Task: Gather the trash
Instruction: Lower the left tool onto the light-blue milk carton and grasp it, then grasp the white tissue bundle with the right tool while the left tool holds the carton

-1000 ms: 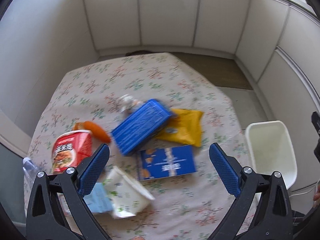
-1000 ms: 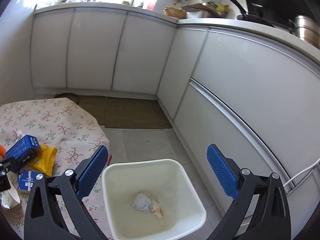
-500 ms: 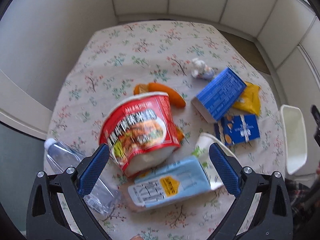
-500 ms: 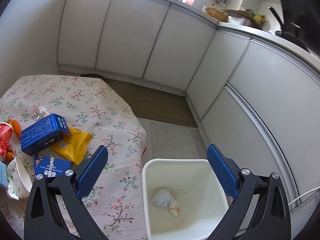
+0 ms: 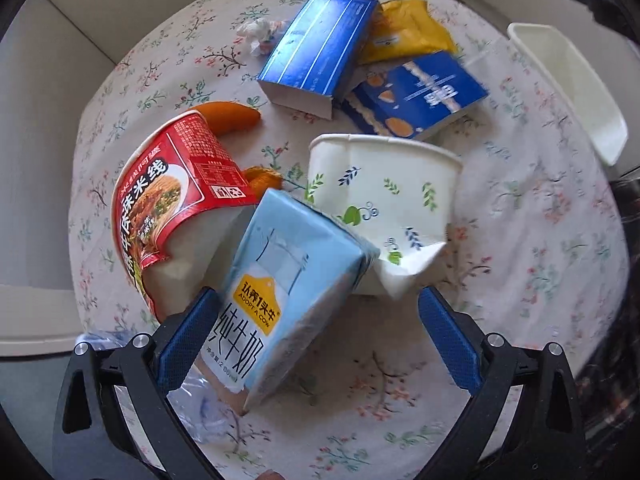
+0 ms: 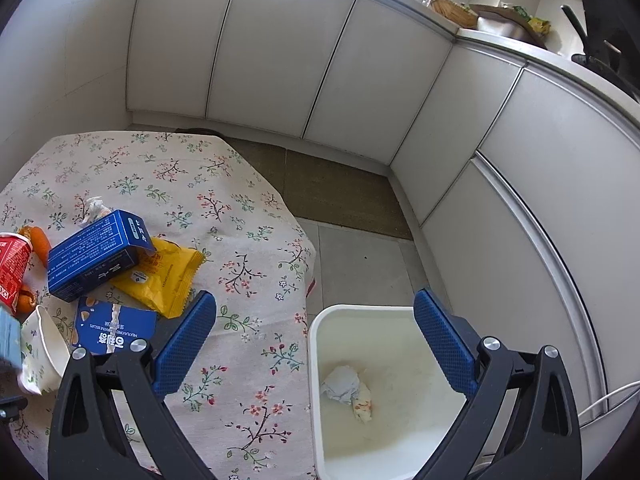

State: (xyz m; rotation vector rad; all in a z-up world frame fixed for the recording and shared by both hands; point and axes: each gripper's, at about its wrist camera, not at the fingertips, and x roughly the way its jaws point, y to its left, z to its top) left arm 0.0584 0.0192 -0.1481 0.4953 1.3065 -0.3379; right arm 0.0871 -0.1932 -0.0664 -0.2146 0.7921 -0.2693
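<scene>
My left gripper (image 5: 316,336) is open just above a light blue milk carton (image 5: 280,280) that lies between its fingers. Beside the carton are a red instant-noodle cup (image 5: 168,196) and a crushed white paper cup (image 5: 380,196). Farther off lie a blue box (image 5: 320,56), a dark blue biscuit box (image 5: 420,96), a yellow packet (image 5: 404,32), orange peel (image 5: 232,118) and a crumpled wrapper (image 5: 256,32). My right gripper (image 6: 316,344) is open and empty over the gap between the table and a white bin (image 6: 384,396) that holds crumpled paper (image 6: 348,388).
The table has a floral cloth (image 6: 240,240). A clear plastic bottle (image 5: 192,392) lies under the left gripper's left finger. White cabinets (image 6: 320,64) curve around the back and right. The bin also shows in the left wrist view (image 5: 568,88) beyond the table's right edge.
My left gripper has dropped toward the table and closed in on the milk carton, which now sits between its open fingers. My right gripper has drifted slightly left near the bin.
</scene>
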